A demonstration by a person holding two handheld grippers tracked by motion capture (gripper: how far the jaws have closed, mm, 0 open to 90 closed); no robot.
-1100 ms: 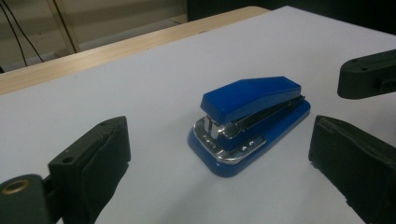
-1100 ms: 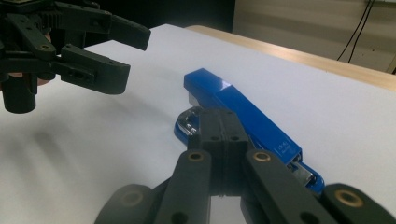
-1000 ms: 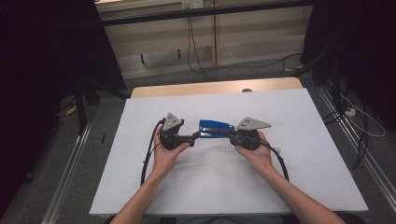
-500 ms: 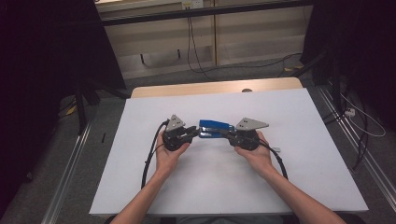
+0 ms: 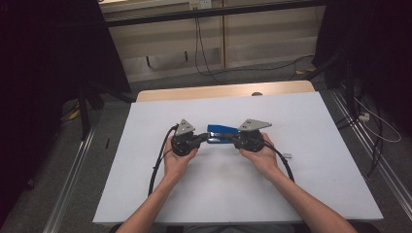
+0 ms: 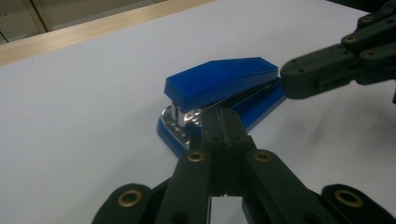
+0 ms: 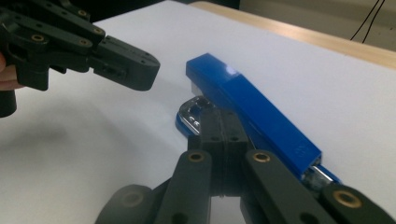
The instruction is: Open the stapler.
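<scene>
Mid-table on white sheet (image 5: 301, 194): blue plastic stapler (image 5: 222, 132), ends hidden under grippers. Left gripper (image 6: 221, 126) jaws closed, empty, tips at metal front; right gripper (image 7: 219, 122) jaws closed, empty, alongside.

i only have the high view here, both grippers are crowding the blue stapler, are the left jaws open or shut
Observer: In the left gripper view the left gripper has its jaws pressed together, shut, tips near the front of the stapler.
Operator: and the right one
Observer: Also shut. In the right gripper view the right gripper has its jaws closed, lying alongside the stapler's base.
Operator: is the stapler mouth open
Observer: Yes, the blue top is raised above the shiny metal plate at the front.
</scene>
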